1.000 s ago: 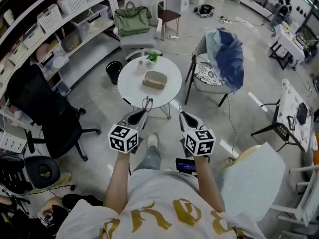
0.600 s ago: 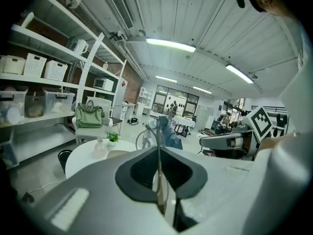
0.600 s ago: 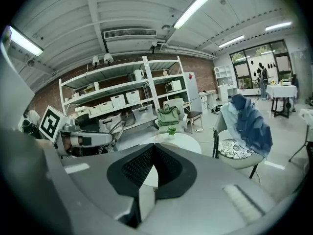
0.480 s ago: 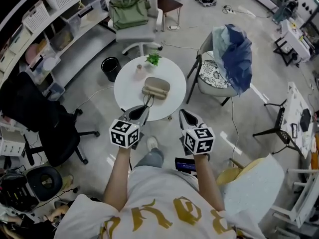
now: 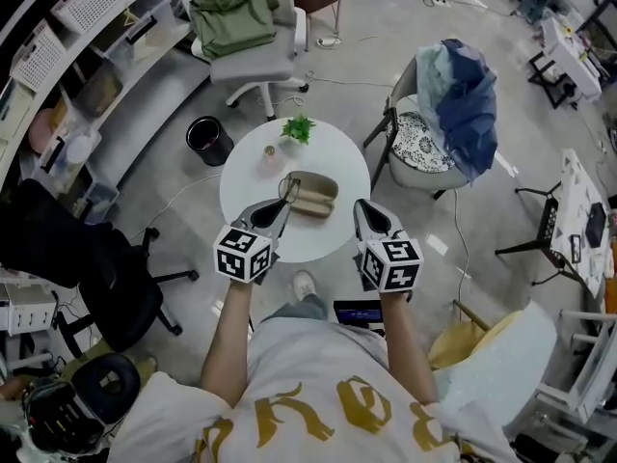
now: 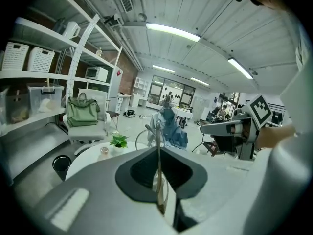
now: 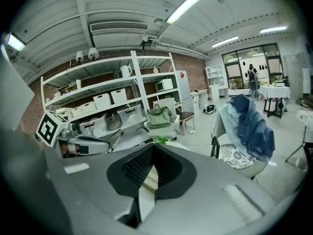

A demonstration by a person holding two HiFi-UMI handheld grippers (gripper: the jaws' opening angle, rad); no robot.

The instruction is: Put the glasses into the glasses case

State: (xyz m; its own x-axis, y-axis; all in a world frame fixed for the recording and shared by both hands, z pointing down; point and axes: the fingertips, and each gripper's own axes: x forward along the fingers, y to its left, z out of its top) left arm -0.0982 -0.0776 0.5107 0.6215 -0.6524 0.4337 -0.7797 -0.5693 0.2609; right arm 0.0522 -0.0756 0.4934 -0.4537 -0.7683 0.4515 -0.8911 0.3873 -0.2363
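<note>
Left gripper (image 5: 273, 212): jaws closed on the glasses (image 5: 287, 189), a thin wire-framed pair clamped by one side arm, with the lens rings projecting past the jaw tips. The glasses hang over the round white table (image 5: 246, 177), just beside the left end of the tan glasses case (image 5: 313, 197). The case lies near the table's middle (whether its lid is up cannot be made out from here). Right gripper (image 5: 365, 210): jaws together with nothing between them, poised over the table's near edge just right of the case.

Handling, as a judgement: the glasses are light, springy and easily bent, with lenses that scratch and slip. Hold them by an arm or the bridge, never by a lens, and use light pressure. The case is stiffer and may slide on the smooth tabletop, so the free gripper should steady it.

Change since a second ago: both grippers have advanced from short of the table to over it. The glasses have gone from the table's near rim to the case.
</note>
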